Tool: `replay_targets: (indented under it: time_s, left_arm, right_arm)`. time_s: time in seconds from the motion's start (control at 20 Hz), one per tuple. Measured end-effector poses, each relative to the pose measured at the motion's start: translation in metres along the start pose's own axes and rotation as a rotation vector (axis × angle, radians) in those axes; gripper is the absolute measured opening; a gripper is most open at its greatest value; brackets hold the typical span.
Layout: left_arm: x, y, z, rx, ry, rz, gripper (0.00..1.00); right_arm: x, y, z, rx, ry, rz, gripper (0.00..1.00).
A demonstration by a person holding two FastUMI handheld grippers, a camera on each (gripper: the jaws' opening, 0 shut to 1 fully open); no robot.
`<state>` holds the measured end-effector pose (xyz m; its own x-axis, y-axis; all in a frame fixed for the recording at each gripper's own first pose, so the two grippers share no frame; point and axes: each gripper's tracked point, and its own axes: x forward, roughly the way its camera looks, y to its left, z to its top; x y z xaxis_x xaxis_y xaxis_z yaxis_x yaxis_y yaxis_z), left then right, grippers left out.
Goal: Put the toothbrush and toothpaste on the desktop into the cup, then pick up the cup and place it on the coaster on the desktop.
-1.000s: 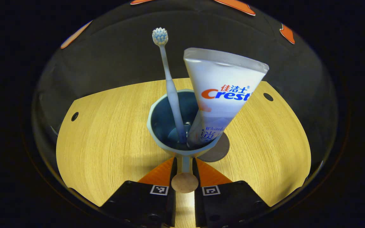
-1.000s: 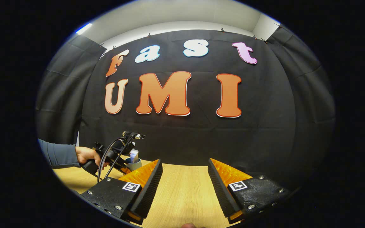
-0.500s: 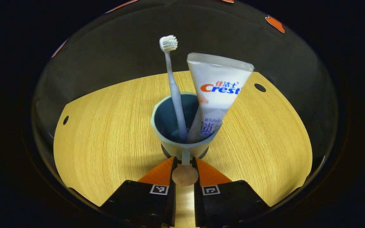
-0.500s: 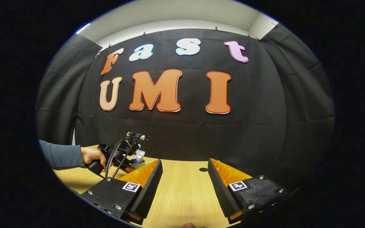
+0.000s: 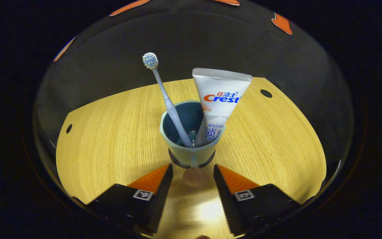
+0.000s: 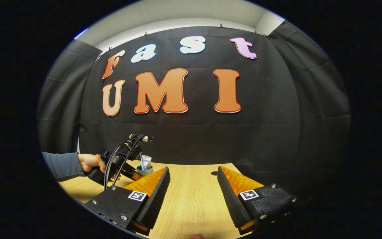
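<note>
Toothpaste (image 5: 220,99) marked "Crest" in cup (image 5: 191,151) on coaster (image 5: 211,159); left claw (image 5: 191,172) open, right claw (image 6: 193,186) open.

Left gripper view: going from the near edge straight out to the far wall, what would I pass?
Left gripper, jaws apart → cup handle's round knob → coaster → cup holding toothbrush and toothpaste → bare desktop → black wall cloth.
</note>
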<state>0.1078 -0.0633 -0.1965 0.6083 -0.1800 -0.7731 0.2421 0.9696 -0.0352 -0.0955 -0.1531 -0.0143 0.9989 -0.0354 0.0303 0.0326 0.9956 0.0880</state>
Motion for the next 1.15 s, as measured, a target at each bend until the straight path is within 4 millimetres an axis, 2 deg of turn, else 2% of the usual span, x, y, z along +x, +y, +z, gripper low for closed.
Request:
replay_targets:
  time_s: [0.05, 0.1, 0.25, 0.4, 0.6, 0.7, 0.75, 0.8, 1.0, 1.15]
  left_arm:
    - [-0.008, -0.003, 0.003, 0.009, -0.018, -0.006, 0.94]
    - [-0.011, -0.001, -0.002, 0.014, -0.037, -0.013, 1.0]
    - [-0.044, -0.004, 0.003, 0.033, -0.123, -0.021, 1.0]
    - [-0.084, 0.007, 0.01, 0.053, -0.256, 0.015, 1.0]
    - [-0.127, 0.038, 0.008, 0.056, -0.414, 0.105, 1.0]
    - [-0.15, 0.058, 0.001, 0.053, -0.481, 0.158, 1.0]
    - [-0.163, 0.069, -0.001, 0.051, -0.512, 0.192, 1.0]
    - [-0.175, 0.079, -0.005, 0.046, -0.543, 0.224, 1.0]
    - [-0.219, 0.114, -0.015, 0.001, -0.676, 0.317, 0.99]
    - [-0.237, 0.135, -0.023, -0.052, -0.768, 0.355, 0.99]
  right_arm:
    - [0.001, 0.004, 0.002, -0.001, -0.002, 0.003, 0.86]
    - [0.002, 0.007, 0.004, 0.0, -0.007, 0.001, 0.86]
    - [0.007, 0.012, 0.009, 0.018, -0.028, -0.024, 0.86]
    - [0.013, 0.029, 0.014, 0.05, -0.044, -0.021, 0.86]
    - [0.022, 0.058, 0.016, 0.038, -0.055, 0.006, 0.86]
    - [0.027, 0.075, 0.019, 0.01, -0.063, 0.02, 0.86]
    - [0.028, 0.083, 0.023, -0.001, -0.071, 0.032, 0.91]
    - [0.03, 0.093, 0.026, -0.01, -0.077, 0.043, 0.86]
    - [0.037, 0.136, 0.033, -0.048, -0.108, 0.101, 0.86]
    - [0.039, 0.16, 0.033, -0.069, -0.116, 0.138, 0.86]
